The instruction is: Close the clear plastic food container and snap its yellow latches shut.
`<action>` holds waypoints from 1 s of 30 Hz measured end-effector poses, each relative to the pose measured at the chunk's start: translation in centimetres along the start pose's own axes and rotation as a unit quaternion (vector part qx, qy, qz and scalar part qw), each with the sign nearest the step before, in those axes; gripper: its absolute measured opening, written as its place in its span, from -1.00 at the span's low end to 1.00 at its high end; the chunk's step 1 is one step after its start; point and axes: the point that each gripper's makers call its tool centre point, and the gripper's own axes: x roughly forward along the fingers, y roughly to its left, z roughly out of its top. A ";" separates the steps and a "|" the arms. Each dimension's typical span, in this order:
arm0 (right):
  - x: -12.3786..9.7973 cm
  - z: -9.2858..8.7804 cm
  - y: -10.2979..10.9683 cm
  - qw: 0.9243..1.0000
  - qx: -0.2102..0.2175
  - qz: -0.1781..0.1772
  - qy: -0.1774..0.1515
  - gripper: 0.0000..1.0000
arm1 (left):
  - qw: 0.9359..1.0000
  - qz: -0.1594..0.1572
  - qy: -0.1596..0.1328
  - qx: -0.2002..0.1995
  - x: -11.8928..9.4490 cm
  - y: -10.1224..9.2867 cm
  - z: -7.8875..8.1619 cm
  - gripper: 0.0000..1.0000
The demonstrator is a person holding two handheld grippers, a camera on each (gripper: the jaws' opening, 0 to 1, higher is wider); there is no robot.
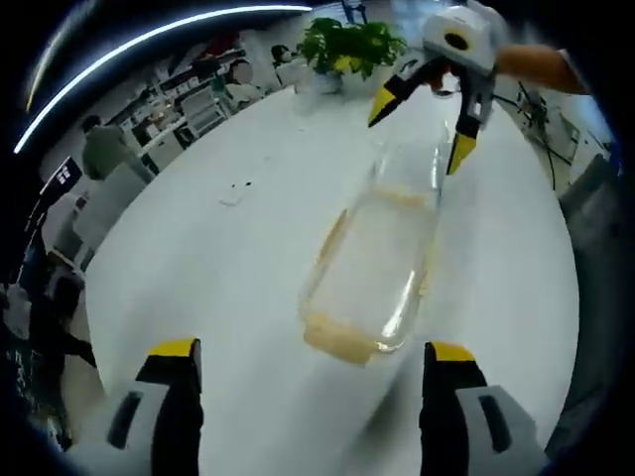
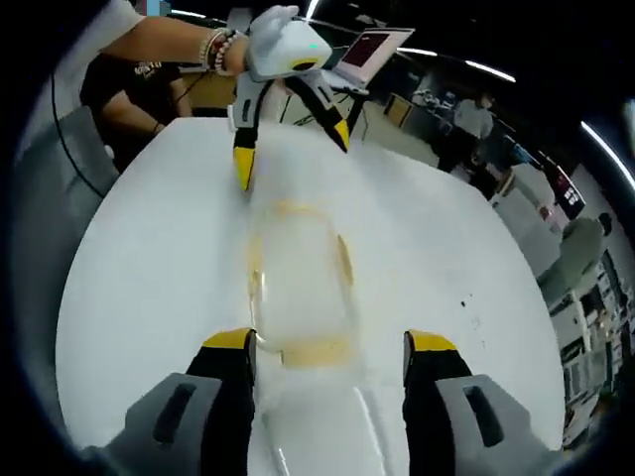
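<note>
A clear plastic container (image 1: 372, 268) with yellowish trim lies on the white tabletop (image 1: 198, 258) between the two grippers, its long side running from one to the other. In the left gripper view, the left gripper (image 1: 313, 367) shows at the bottom with its yellow-tipped fingers (image 1: 174, 349) spread wide and holding nothing; the near end of the container sits just ahead of the gap between them, without clear contact. At the far end of the container in that view, the right gripper (image 1: 422, 127) comes in from above, held by a hand, with its fingers parted and pointing down toward the container's far edge. A potted plant (image 1: 347, 45) stands on the far side of the tabletop, and office furniture and people fill the blurred background. In the right gripper view, the right gripper (image 2: 327, 347) has its fingers (image 2: 230, 342) spread on either side of the container's (image 2: 298, 273) near end, the left one very close to or touching its rim; whether it presses the container is unclear. Beyond the container, the left gripper (image 2: 293, 149) reaches down, fingers apart, one tip near the container's far corner, held by a person's hand with beaded bracelets (image 2: 220, 48). An open laptop (image 2: 367, 50) sits behind it. The latches cannot be made out well enough to say if they are shut.
</note>
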 end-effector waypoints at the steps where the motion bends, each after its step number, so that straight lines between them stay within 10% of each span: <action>1: 0.4 -0.3 0.2 1.000 -0.001 0.014 0.010 0.21 | 1.000 -0.006 0.009 0.010 0.2 0.0 -0.2 0.74; 12: 3.7 -3.8 1.3 0.986 0.004 0.129 0.108 0.06 | 0.990 -0.111 0.068 0.054 3.5 -1.3 -1.6 0.62; 30: 4.8 -4.5 1.2 0.979 -0.006 0.149 0.137 -0.24 | 0.981 -0.166 0.065 0.077 5.1 -1.9 -1.8 0.22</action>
